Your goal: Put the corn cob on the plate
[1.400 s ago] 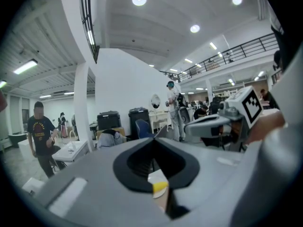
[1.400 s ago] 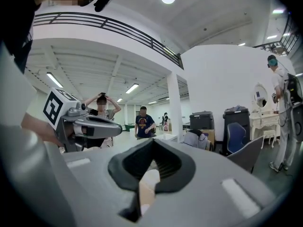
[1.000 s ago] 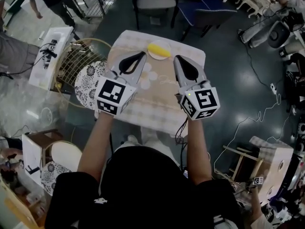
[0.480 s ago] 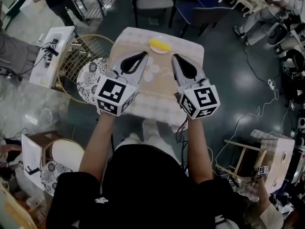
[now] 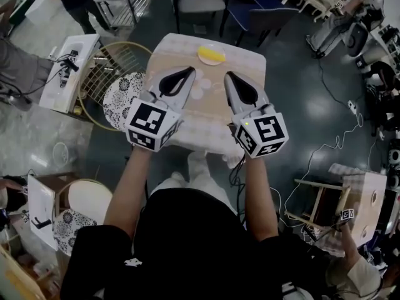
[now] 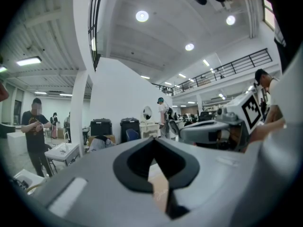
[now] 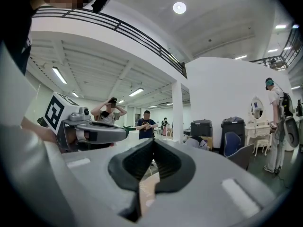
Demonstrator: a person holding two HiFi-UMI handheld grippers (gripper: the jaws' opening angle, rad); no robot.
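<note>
The grey left tongs and the grey right tongs are both clenched with nothing between them. They are held level, side by side, over the middle of the beige checked-cloth surface. The yellow corn cob lies on the round white plate at the surface's far edge.

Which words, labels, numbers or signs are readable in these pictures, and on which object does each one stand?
Nothing can be read with certainty.
Marker cubes of the left gripper and the right gripper: black-and-white square patterns only, no letters.
Tablecloth: faint cursive print, too blurred to read.
</note>
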